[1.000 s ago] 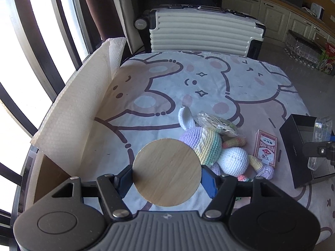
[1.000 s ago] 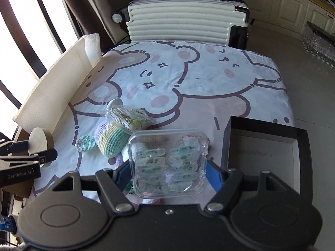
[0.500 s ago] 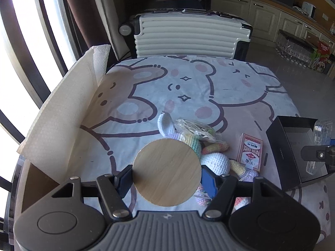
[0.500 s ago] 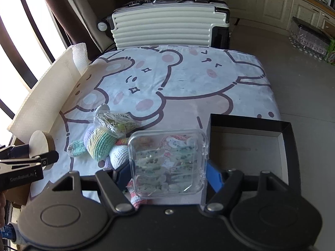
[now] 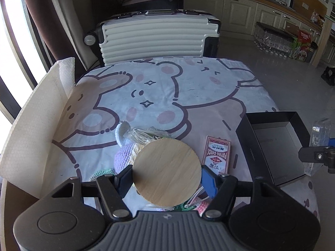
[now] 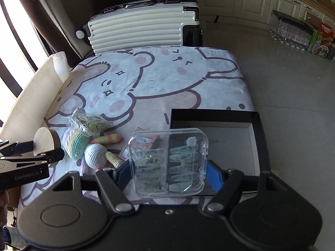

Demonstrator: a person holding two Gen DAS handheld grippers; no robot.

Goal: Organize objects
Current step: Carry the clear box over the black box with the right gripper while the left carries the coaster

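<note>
Centrally in the left view, we note the left gripper (image 5: pixel 167 172) clamps a round wooden disc (image 5: pixel 167 171), face toward us, hiding much of the crocheted toy (image 6: pixel 83 144) beneath. The right gripper (image 6: pixel 168 165) clamps a clear clip case (image 6: pixel 168 162), long axis roughly vertical in frame, overlapping the black box (image 6: pixel 256 146); card pack (image 5: pixel 216 153) partly covered.

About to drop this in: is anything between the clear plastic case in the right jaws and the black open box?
Nothing visible. The clear plastic case of hair clips already overlaps the near-left corner of the black open box, whose inside looks bare.
</note>
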